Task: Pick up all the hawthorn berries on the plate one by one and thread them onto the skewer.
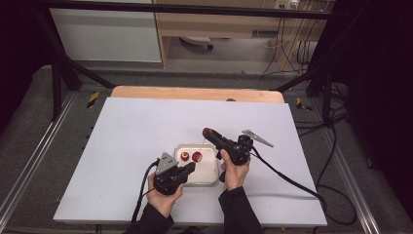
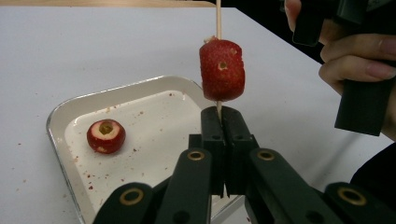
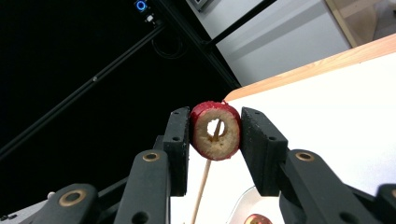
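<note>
My left gripper [image 2: 219,116] is shut on the lower end of a thin wooden skewer [image 2: 217,18], which stands upright. One red cored fruit [image 2: 222,70] is threaded on it just above the jaws. My right gripper [image 3: 215,126] is shut on a second red cored fruit [image 3: 215,130], held above the skewer [image 3: 203,186], whose tip shows through the fruit's hole. In the high view the left gripper [image 1: 191,167] reaches over the white tray [image 1: 209,179] and the right gripper [image 1: 207,131] is raised behind it. A third cored fruit [image 2: 106,136] lies in the tray [image 2: 60,112].
The tray sits near the middle of a white table sheet [image 1: 136,131], with red crumbs scattered on it. A wooden table edge [image 1: 195,92] runs along the back. Black frame bars and cables [image 1: 292,180] surround the table. The right hand [image 2: 355,56] is close beside the skewer.
</note>
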`<state>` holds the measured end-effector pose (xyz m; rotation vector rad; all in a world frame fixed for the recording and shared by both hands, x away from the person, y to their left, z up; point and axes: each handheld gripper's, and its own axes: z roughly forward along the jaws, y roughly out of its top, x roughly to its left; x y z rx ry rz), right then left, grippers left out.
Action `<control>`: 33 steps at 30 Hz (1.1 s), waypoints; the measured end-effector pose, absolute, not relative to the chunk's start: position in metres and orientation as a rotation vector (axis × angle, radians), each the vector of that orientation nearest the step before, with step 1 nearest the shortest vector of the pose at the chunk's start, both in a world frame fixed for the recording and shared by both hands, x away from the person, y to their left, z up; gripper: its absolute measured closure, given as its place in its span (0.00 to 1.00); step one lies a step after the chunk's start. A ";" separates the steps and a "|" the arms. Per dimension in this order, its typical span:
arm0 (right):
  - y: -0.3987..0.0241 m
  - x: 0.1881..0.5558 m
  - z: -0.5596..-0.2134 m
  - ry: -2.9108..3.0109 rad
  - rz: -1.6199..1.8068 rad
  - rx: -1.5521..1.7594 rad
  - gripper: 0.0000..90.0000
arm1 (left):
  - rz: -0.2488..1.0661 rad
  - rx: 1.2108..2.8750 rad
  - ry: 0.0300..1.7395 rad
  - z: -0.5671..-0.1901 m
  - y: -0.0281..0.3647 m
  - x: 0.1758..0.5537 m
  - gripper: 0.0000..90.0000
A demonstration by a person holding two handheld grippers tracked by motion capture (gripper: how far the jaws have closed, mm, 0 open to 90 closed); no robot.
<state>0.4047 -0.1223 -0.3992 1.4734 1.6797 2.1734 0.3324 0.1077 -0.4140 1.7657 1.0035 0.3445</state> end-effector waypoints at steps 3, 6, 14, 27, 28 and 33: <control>-0.121 0.404 -0.401 1.713 2.172 1.484 0.72 | 0.340 1.746 1.010 -0.414 0.107 0.335 0.99; -0.119 0.400 -0.404 1.735 2.151 1.470 0.72 | 0.335 1.755 1.015 -0.414 0.105 0.337 0.99; -0.120 0.393 -0.403 1.759 2.094 1.453 0.72 | 0.312 1.761 1.001 -0.421 0.103 0.342 0.99; -0.114 0.388 -0.414 1.867 2.058 1.453 0.71 | 0.302 1.768 0.998 -0.417 0.102 0.349 0.99; -0.114 0.388 -0.414 1.869 2.050 1.450 0.71 | 0.311 1.770 0.994 -0.417 0.102 0.349 0.99; -0.115 0.388 -0.414 1.884 2.047 1.424 0.60 | 0.336 1.791 0.977 -0.417 0.108 0.349 0.98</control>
